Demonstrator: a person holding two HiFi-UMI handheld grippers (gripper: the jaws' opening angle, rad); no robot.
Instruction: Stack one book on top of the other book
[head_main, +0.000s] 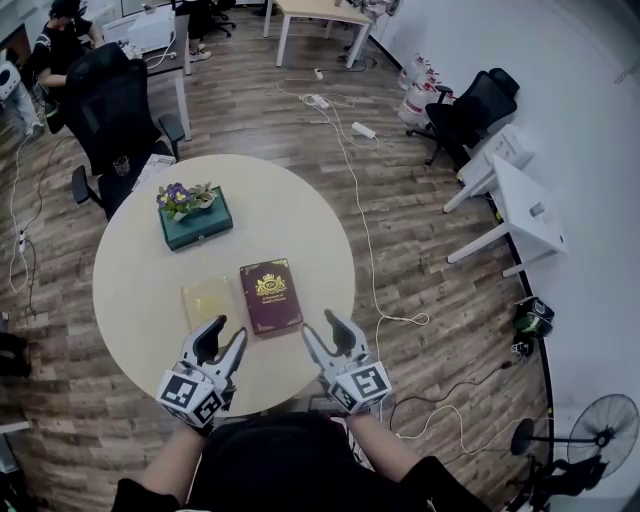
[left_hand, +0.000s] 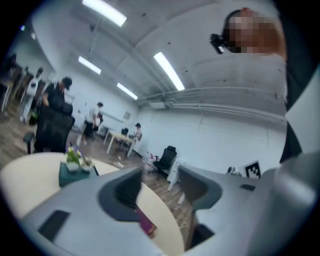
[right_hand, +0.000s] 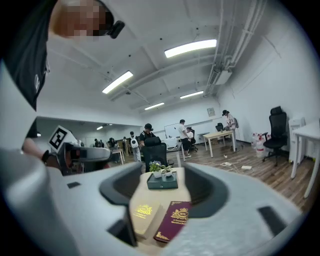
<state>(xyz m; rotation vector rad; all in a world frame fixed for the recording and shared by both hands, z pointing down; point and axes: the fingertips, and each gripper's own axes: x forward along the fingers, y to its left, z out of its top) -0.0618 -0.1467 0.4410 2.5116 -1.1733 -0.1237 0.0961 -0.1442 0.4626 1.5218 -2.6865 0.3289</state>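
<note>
Two books lie side by side on the round table (head_main: 140, 280): a maroon book (head_main: 270, 295) with a gold crest and, touching its left edge, a pale yellow book (head_main: 208, 300). Both show between the right jaws, the maroon book (right_hand: 174, 220) to the right of the yellow book (right_hand: 144, 215). My left gripper (head_main: 224, 336) hovers near the table's front edge just in front of the yellow book, open and empty. My right gripper (head_main: 324, 330) is open at the front right, just off the maroon book's near corner. A maroon book corner (left_hand: 146, 225) peeks below the left gripper (left_hand: 160, 187).
A dark green box with flowers (head_main: 194, 215) stands at the table's far side, also seen as the green box (right_hand: 162, 179). A black office chair (head_main: 115, 110) is behind the table. Cables (head_main: 370, 260) trail on the wood floor to the right. People stand at desks far off.
</note>
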